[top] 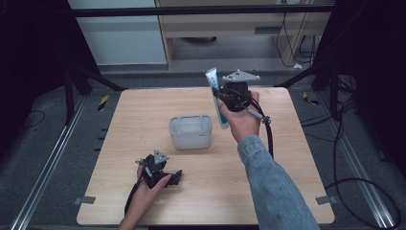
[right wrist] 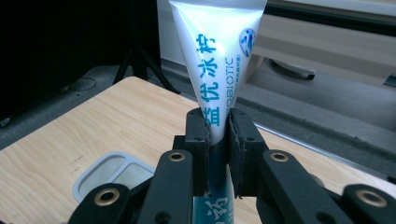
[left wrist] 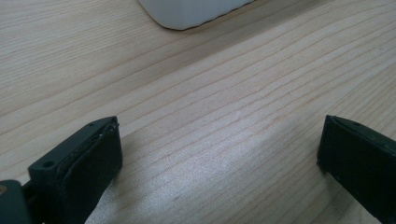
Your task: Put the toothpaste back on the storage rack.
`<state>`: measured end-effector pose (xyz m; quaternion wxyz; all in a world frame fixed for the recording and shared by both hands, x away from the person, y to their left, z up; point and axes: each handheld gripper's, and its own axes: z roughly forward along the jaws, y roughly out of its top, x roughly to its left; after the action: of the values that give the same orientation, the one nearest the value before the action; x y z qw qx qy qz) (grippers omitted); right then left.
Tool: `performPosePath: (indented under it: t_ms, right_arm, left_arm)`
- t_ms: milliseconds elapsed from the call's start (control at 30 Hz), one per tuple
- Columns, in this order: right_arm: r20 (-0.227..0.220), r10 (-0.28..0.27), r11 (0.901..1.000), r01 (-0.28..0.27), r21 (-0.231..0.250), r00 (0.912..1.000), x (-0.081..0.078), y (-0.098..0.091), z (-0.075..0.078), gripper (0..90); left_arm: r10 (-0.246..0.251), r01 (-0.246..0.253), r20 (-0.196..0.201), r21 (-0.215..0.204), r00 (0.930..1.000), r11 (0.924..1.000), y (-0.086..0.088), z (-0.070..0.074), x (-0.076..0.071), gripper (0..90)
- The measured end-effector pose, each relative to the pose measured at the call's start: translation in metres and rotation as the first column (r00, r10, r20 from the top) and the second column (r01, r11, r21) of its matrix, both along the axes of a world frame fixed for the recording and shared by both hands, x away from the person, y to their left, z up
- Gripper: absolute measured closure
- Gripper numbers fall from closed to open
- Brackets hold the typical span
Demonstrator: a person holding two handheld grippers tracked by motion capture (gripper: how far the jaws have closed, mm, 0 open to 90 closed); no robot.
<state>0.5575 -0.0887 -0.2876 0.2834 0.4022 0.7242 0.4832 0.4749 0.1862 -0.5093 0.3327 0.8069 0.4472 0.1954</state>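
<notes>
While the right gripper (top: 224, 96) clamps a white tube (top: 216, 98) aloft at one o'clock of the lidded container (top: 190, 132), the left gripper (left wrist: 219, 154) rests agape (seven o'clock); the slick, tapering tube might slip

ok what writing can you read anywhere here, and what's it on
"益优冰柠": blue characters running along the white tube clamped in the right tongs.
"OBIOTIC": smaller blue letters beside them on the tube, the start hidden.
"药": one character low on the tube, the rest cut off.
The round blue logo on the tube is too small to read.
</notes>
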Motion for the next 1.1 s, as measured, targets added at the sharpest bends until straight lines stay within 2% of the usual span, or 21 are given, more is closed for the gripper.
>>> performPosePath:
  t_ms: [133, 233, 300, 567, 667, 800, 1100]
  right_arm:
    - [0.016, -0.003, 0.9995, 0.003, -0.031, 0.9999, 0.0, 0.002, 0.003, 79.3]
    - [0.017, -0.01, 0.9994, 0.011, -0.032, 0.9998, 0.001, 0.001, 0.002, 79.3]
    - [0.008, -0.01, 1.0, 0.01, -0.002, 0.9999, 0.001, -0.002, 0.001, 79.3]
    - [0.012, -0.017, 0.9995, 0.017, 0.027, 0.9998, 0.008, 0.001, 0.003, 79.3]
    - [0.015, -0.011, 0.9998, 0.011, 0.018, 0.9998, 0.013, 0.012, 0.006, 79.3]
    - [0.024, 0.0, 0.9995, 0.0, 0.031, 0.9997, 0.018, 0.021, 0.009, 79.3]
    - [0.028, -0.001, 0.9992, 0.0, 0.039, 0.9996, 0.03, 0.035, 0.009, 79.2]
  left_arm:
    - [0.0, 0.0, 0.0, 0.0, 1.0, 1.0, 0.0, 0.0, 0.0, 0.0]
    - [-0.002, 0.002, 0.0, 0.002, 1.0, 1.0, 0.0, 0.0, 0.0, 0.0]
    - [-0.002, 0.002, 0.0, 0.002, 1.0, 1.0, 0.0, 0.0, 0.0, 0.0]
    - [-0.002, 0.002, 0.0, 0.002, 1.0, 1.0, 0.0, 0.0, 0.0, 0.0]
    - [-0.002, 0.002, 0.0, 0.002, 1.0, 1.0, 0.0, 0.0, 0.0, 0.0]
    - [-0.003, 0.003, 0.0, 0.002, 1.0, 1.0, 0.0, 0.0, 0.0, 0.0]
    - [-0.005, 0.005, -0.001, 0.003, 1.0, 1.0, 0.0, 0.0, -0.001, 0.0]
